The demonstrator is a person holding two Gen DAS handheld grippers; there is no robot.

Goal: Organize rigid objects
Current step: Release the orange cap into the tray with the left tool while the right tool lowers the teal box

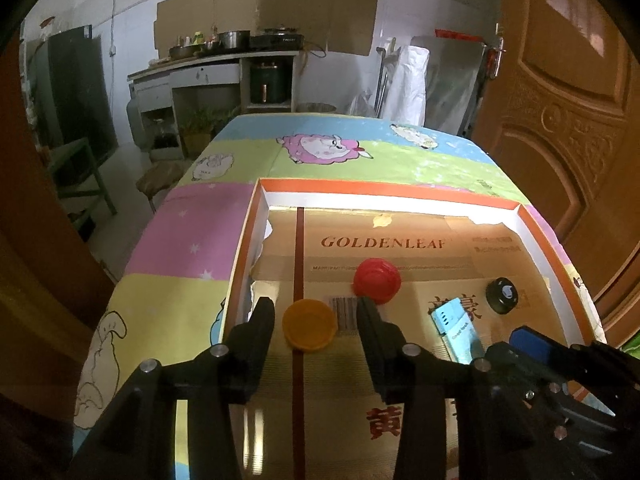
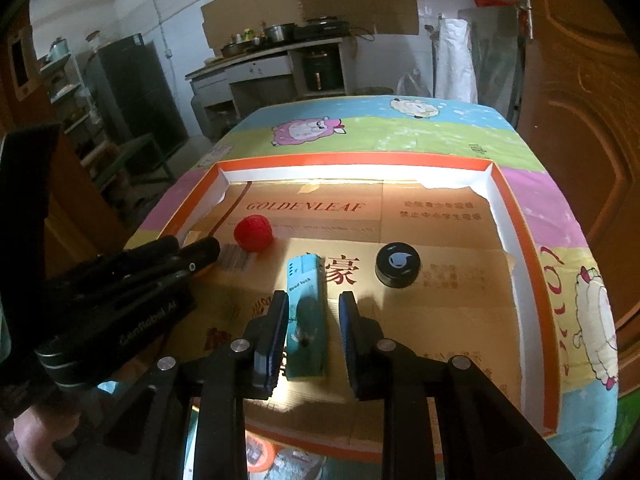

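A shallow orange-rimmed cardboard tray (image 1: 400, 190) (image 2: 360, 159) lies on the table. In it are an orange round lid (image 1: 310, 328), a red ribbed ball (image 1: 377, 280) (image 2: 253, 233), a light blue flat box (image 1: 456, 326) (image 2: 306, 312) and a black round lid (image 1: 503, 295) (image 2: 398, 265). My left gripper (image 1: 316, 320) is open with the orange lid between its fingers. My right gripper (image 2: 313, 314) is open around the blue box, its fingers apart from the box sides. The right gripper also shows in the left wrist view (image 1: 528, 340), and the left one in the right wrist view (image 2: 196, 254).
The table carries a bright cartoon-sheep cloth (image 1: 320, 148) (image 2: 400, 128). A brown wooden door (image 1: 560, 100) stands close on the right. A kitchen counter with pots (image 1: 224, 52) and a dark fridge (image 2: 136, 92) are at the back. A stool (image 1: 160, 176) stands left of the table.
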